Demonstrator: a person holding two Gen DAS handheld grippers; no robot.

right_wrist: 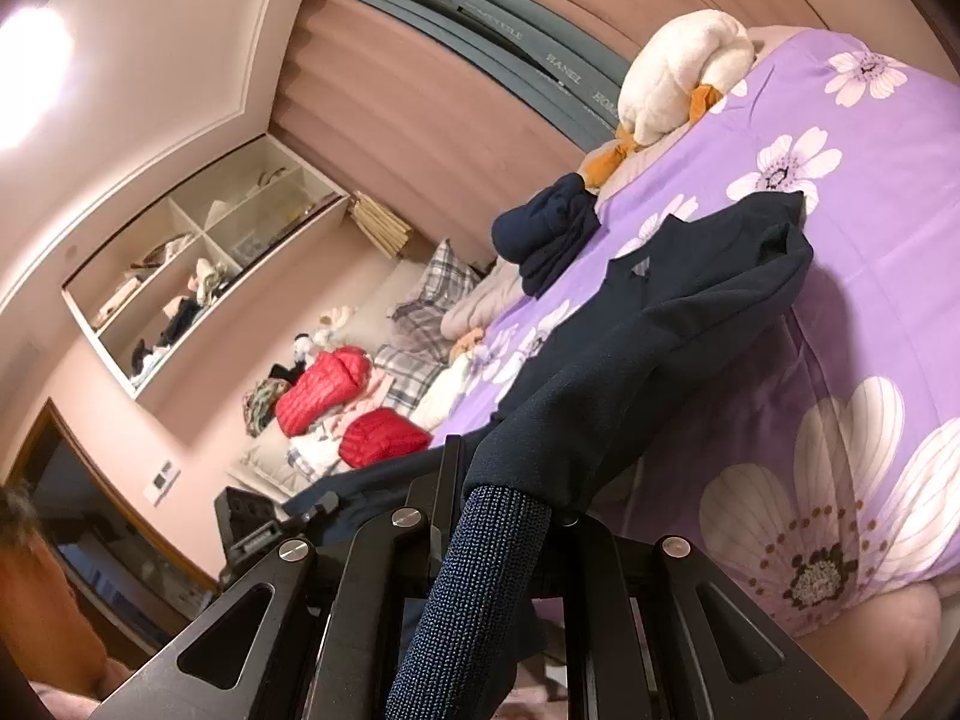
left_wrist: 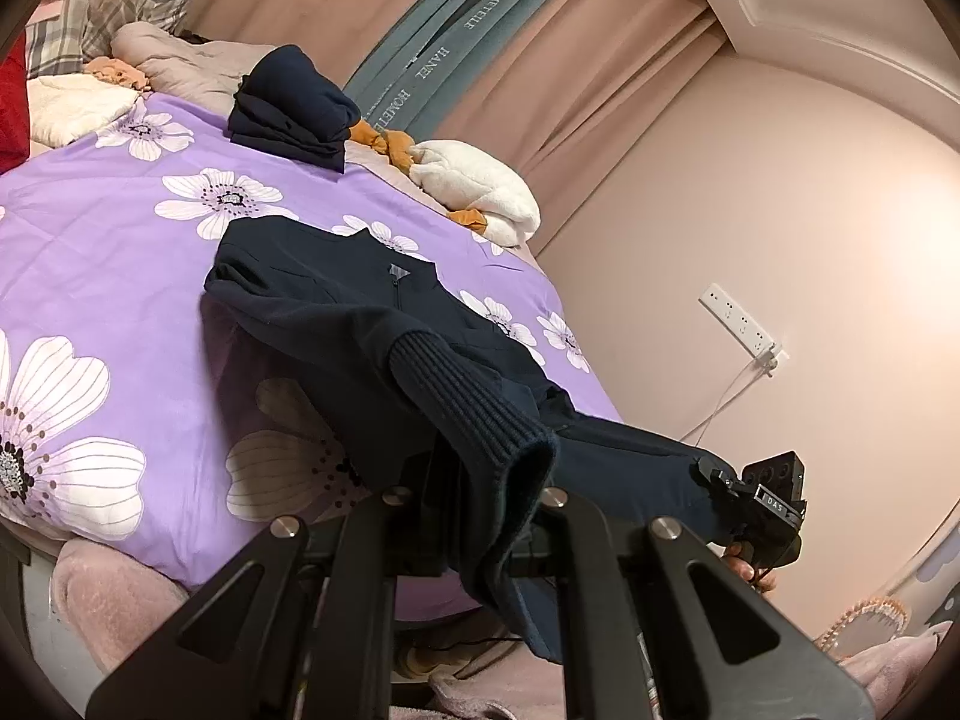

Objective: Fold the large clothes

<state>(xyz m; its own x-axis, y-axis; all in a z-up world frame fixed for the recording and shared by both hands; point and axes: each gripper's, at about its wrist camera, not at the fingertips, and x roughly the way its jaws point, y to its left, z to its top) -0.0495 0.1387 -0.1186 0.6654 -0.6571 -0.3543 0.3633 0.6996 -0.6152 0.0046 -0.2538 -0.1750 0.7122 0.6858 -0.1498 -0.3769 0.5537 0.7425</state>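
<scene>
Both grippers sit off the bed's near edge, each pinching a ribbed cuff of the navy jacket. The left gripper (left_wrist: 480, 516) has its fingers closed on one cuff (left_wrist: 510, 450), which hangs down between them. The right gripper (right_wrist: 504, 531) likewise clamps the other cuff (right_wrist: 480, 576) (its ribbing fills the gap).

From the fingers, the jacket (left_wrist: 336, 312) runs away across the purple quilt (left_wrist: 120, 240): sleeves lifted and stretched toward the grippers, body and collar lying flat further in, long axis roughly from near edge to far. Neither arm looks nearer. The fabric is dark, thick and limp.

Beyond it, toward the far edge, lies a folded navy pile (left_wrist: 294, 108).
</scene>
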